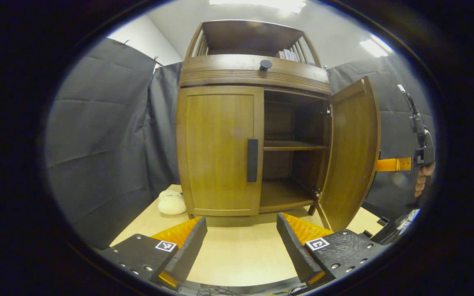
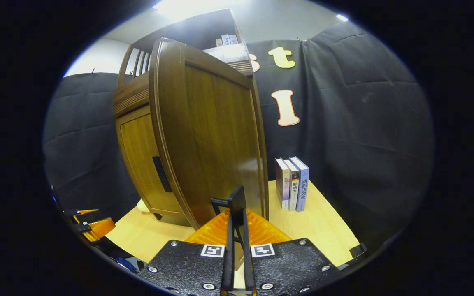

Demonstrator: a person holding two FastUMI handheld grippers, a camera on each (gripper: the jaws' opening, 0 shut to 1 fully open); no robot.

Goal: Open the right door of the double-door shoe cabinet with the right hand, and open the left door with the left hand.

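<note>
The brown shoe cabinet [image 1: 253,74] stands on a light wooden table. Its left door [image 1: 220,152] is closed, with a black vertical handle [image 1: 252,160] at its inner edge. My left gripper [image 1: 241,232] hovers open in front of that door, well short of the handle. The right door [image 1: 352,156] stands swung out, showing the shelf [image 1: 294,146] inside. In the right gripper view, my right gripper [image 2: 237,217] is shut on the right door's black handle [image 2: 237,199], against the door's outer face [image 2: 216,139]. Behind the door's edge, an orange finger [image 1: 393,164] and a hand [image 1: 423,181] show.
A cream plush thing [image 1: 171,203] lies at the cabinet's left foot. Three books [image 2: 292,183] stand upright on the table [image 2: 319,226] to the right of the open door. A drawer with a black knob [image 1: 265,64] sits above the doors. Black cloth walls surround the booth.
</note>
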